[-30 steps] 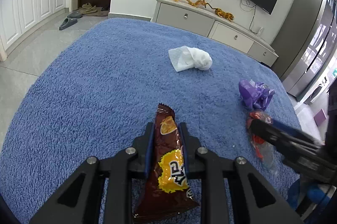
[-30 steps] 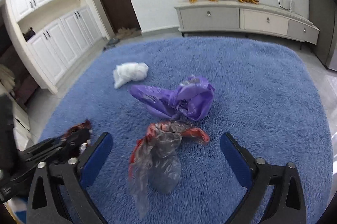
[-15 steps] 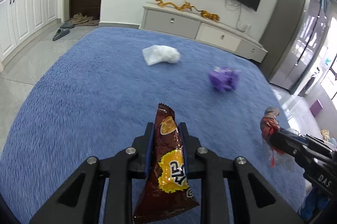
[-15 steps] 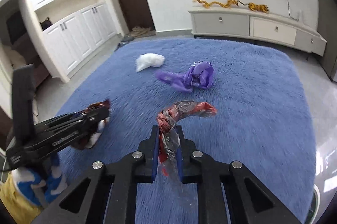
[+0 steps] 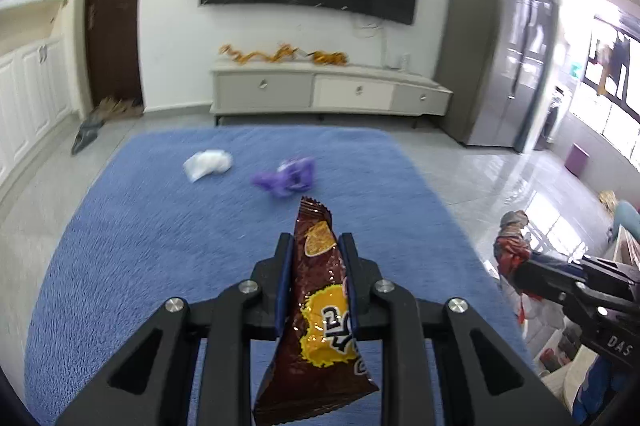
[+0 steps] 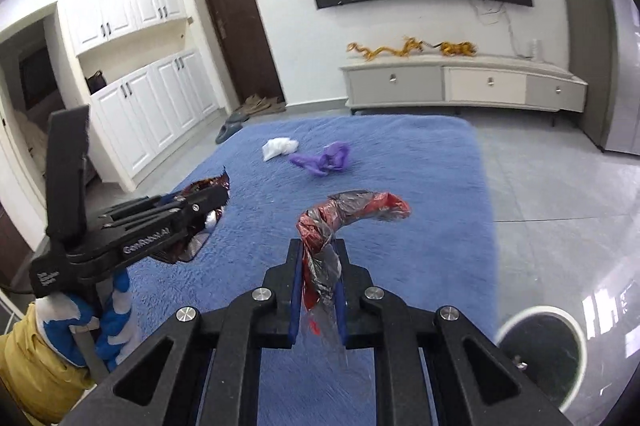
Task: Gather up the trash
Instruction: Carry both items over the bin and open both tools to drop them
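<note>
My left gripper (image 5: pixel 314 246) is shut on a brown snack wrapper (image 5: pixel 318 314) with a yellow logo, held above the blue rug (image 5: pixel 160 246). My right gripper (image 6: pixel 319 250) is shut on a crumpled red and clear plastic wrapper (image 6: pixel 348 214), also lifted off the rug. In the right wrist view the left gripper (image 6: pixel 216 195) shows at the left with the brown wrapper's tip (image 6: pixel 214 182). A white tissue wad (image 5: pixel 208 163) and a purple plastic bag (image 5: pixel 286 175) lie on the far part of the rug.
A white-rimmed round bin (image 6: pixel 540 354) stands on the tiled floor at the lower right of the right wrist view. A low TV cabinet (image 5: pixel 328 93) lines the far wall. White cupboards (image 6: pixel 152 105) and slippers (image 6: pixel 232 127) lie to the left.
The right gripper shut on the red and clear wrapper and lifted it. Both grippers rose and drew back from the rug, so the tissue and purple bag look farther away.
</note>
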The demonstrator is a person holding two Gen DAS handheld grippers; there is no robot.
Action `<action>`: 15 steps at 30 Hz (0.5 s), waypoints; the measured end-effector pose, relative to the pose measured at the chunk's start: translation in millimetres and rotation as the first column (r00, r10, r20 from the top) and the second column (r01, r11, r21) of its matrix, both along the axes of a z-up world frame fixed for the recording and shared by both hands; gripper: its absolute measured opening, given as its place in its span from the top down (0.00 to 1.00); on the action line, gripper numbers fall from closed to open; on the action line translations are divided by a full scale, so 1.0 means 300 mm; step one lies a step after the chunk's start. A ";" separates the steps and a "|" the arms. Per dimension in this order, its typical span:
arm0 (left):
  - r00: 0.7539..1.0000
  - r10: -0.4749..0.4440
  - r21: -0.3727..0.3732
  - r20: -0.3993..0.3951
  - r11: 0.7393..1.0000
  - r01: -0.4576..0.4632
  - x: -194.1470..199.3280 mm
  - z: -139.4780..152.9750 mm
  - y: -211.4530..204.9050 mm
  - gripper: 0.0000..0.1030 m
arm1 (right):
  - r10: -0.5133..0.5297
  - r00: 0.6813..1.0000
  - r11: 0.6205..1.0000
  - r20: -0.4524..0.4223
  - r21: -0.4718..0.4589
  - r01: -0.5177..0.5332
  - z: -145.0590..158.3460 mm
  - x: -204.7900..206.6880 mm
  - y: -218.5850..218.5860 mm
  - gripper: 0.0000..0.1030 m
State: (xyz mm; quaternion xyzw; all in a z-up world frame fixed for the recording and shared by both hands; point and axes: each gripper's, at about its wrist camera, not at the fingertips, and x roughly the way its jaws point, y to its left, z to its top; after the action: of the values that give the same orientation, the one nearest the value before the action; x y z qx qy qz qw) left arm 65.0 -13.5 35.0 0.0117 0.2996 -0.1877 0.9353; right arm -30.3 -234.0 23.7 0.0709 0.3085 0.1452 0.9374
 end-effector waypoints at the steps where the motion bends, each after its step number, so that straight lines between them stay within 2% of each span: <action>1: 1.000 -0.014 0.005 0.013 1.000 0.014 -0.017 0.015 -0.024 0.80 | -0.015 1.000 1.000 0.005 0.003 0.015 0.007 -0.018 -0.020 0.87; 8: 0.988 -0.146 0.047 0.058 0.989 0.143 -0.118 0.071 -0.231 0.80 | -0.153 0.988 0.988 0.025 0.029 0.153 0.026 -0.145 -0.202 0.87; 15: 0.957 -0.289 0.050 -0.016 0.956 0.289 -0.128 0.051 -0.490 0.80 | -0.309 0.950 0.949 -0.038 0.058 0.311 -0.035 -0.209 -0.440 0.87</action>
State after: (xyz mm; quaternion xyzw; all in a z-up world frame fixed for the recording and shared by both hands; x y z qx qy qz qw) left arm 26.5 -160.5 50.3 0.0788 0.3032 -0.3145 0.8961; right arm -93.0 -365.9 13.3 0.1503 0.3019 0.0047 0.9414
